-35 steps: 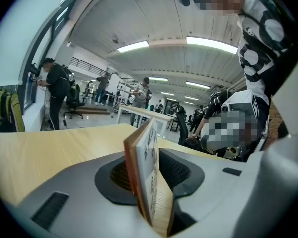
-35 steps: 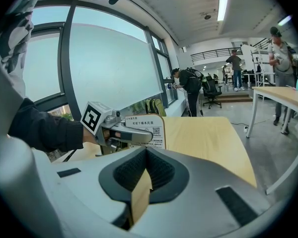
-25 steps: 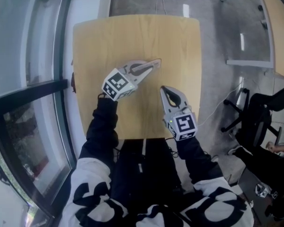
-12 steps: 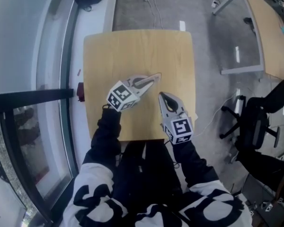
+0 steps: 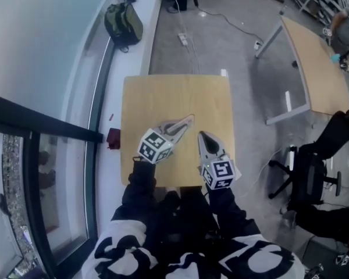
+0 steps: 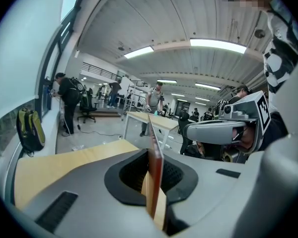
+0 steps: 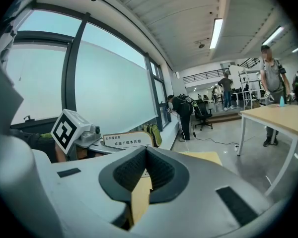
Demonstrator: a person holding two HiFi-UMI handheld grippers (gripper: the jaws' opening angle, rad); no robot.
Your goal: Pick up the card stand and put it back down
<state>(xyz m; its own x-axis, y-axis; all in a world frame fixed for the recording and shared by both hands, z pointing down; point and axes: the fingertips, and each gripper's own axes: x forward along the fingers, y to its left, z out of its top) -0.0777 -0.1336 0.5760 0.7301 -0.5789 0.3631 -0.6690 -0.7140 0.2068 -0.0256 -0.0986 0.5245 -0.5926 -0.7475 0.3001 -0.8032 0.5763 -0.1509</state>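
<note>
1. Left gripper (image 5: 188, 120) hangs over the table's (image 5: 174, 95) middle; its jaws are nearly together, pinching the stand (image 6: 155, 167); the thin plate sits edge-on along the jaws.
2. The stand looks clear of the table; setting it down likely means going straight down.
3. Right gripper (image 5: 202, 135) hovers nearer the table's right edge; its jaws are together and empty.

Green backpack (image 5: 123, 23) lies beyond the wooden table (image 5: 174, 97).
</note>
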